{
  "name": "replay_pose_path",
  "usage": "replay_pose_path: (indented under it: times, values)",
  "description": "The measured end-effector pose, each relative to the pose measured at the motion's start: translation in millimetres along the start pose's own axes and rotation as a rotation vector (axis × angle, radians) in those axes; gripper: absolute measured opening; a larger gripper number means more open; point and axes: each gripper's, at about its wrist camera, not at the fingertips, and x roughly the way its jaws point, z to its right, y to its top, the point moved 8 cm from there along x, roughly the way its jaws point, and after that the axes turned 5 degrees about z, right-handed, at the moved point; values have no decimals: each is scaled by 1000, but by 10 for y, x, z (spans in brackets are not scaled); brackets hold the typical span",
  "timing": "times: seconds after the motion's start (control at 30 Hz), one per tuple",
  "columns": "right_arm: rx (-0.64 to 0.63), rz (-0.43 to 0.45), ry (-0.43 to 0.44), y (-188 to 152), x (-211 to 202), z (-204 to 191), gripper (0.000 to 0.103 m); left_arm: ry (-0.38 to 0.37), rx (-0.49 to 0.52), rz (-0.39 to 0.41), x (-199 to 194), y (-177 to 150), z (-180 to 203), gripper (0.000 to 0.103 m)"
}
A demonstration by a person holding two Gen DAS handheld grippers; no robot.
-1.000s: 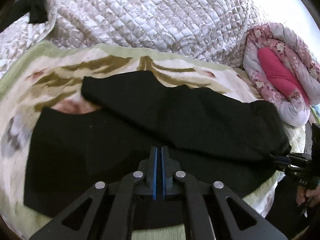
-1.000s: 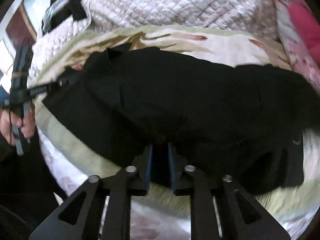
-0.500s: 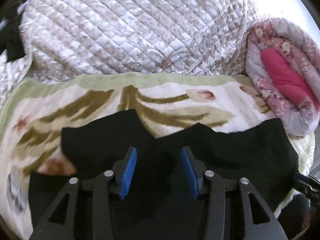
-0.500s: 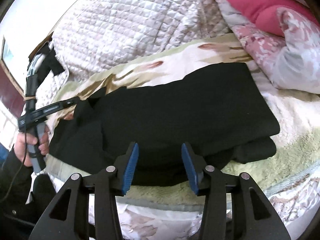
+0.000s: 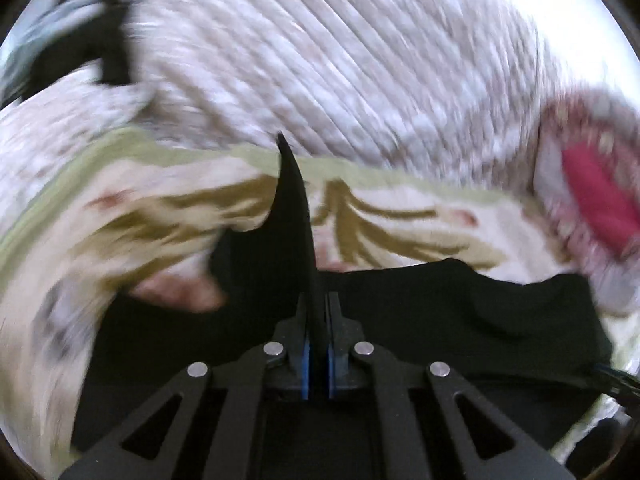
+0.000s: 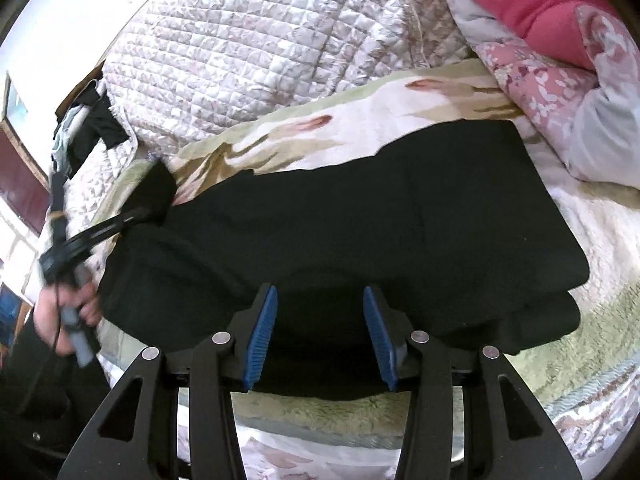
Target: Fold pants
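Black pants (image 6: 360,216) lie across a cream blanket with green border and brown leaf pattern (image 6: 360,120), folded lengthwise, with the right end doubled over. My left gripper (image 5: 316,336) is shut on the pants' left end (image 5: 294,208), and a black flap of cloth sticks up between its blue pads. In the right wrist view the left gripper (image 6: 140,212) holds that raised corner (image 6: 154,192) at the far left. My right gripper (image 6: 320,336) is open and empty, its blue pads (image 6: 262,336) just above the near edge of the pants. The left wrist view is motion-blurred.
A quilted white-and-pink bedspread (image 6: 256,48) is heaped behind the blanket. A pink floral quilt roll with a red inside (image 6: 552,40) lies at the right. Dark clothes (image 6: 92,128) hang at the far left. The blanket's near edge (image 6: 360,412) drops off below my right gripper.
My left gripper has shut on the pants' left end and lifted it. My right gripper let go half a second earlier and stays open near the front edge.
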Motion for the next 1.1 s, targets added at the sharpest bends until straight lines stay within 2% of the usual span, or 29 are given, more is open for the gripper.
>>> replay_pose_path:
  times: [0.07, 0.1, 0.2, 0.3, 0.37, 0.43, 0.5, 0.67, 0.8, 0.9, 0.93, 1.1]
  values:
    - [-8, -14, 1, -33, 10, -36, 46, 30, -41, 17, -274, -183, -145, 7]
    - [-7, -25, 2, -59, 19, -50, 46, 34, -55, 1, -350, -306, -218, 7]
    - [3, -43, 3, -135, 23, -83, 46, 54, -96, -98, -362, -674, -497, 8]
    - [20, -42, 4, -163, -26, -109, 46, 35, -219, -147, -356, -813, -783, 14]
    - [30, -39, 3, -174, -68, -116, 46, 19, -269, -132, -364, -774, -901, 35]
    - [37, -37, -4, -182, -100, -116, 46, -1, -306, -113, -339, -711, -974, 45]
    - [43, -35, -12, -189, -129, -111, 46, -20, -328, -105, -276, -665, -1020, 45]
    - [61, -35, -19, -200, -173, -96, 46, -61, -488, -117, -97, -669, -1170, 45]
    - [64, -39, -18, -207, -154, -89, 46, -5, -469, -84, -56, -643, -1240, 45]
    - [67, -52, -15, -226, -131, -104, 46, 82, -395, -63, -2, -567, -1252, 37]
    - [65, -54, -9, -232, -121, -120, 46, 100, -397, -64, 26, -565, -1271, 33]
    - [38, -63, -11, -248, -88, -155, 46, 133, -441, -28, -37, -563, -1397, 30]
